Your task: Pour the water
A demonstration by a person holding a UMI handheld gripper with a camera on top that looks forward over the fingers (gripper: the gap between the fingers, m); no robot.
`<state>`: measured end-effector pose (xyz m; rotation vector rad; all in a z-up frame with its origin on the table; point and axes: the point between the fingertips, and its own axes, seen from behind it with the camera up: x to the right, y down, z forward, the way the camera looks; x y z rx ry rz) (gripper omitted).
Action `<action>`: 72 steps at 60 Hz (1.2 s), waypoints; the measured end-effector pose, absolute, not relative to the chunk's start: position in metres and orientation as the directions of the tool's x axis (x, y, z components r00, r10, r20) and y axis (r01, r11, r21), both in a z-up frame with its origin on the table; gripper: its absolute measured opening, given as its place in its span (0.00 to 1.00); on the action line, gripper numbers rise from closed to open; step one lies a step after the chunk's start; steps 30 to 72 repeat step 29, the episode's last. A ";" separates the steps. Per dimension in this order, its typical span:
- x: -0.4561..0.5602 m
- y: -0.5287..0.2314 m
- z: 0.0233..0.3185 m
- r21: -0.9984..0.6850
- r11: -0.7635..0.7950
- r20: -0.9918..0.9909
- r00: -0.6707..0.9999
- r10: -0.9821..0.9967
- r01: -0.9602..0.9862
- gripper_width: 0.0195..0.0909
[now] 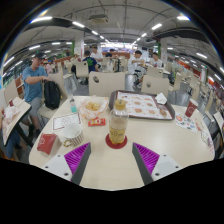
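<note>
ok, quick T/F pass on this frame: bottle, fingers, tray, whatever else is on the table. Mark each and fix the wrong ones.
1. The bottle stands upright on a red coaster. True.
2. The gripper is shut on the bottle. False: the fingers are open and the bottle stands just ahead of them, untouched.
3. A tray lies on the table beyond the bottle. True.
4. The bottle lies on its side in the tray. False: it is upright on the table, outside the tray.
5. A person stands beside the table. True.
</note>
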<state>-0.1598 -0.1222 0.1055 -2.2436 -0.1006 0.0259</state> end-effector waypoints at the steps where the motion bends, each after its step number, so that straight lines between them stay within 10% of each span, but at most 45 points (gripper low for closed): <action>1: -0.160 -0.130 0.109 -0.778 -0.626 0.015 0.997 0.075 0.058 0.92; 72: -0.166 -0.213 0.147 -0.765 -0.644 0.039 0.999 0.006 0.034 0.92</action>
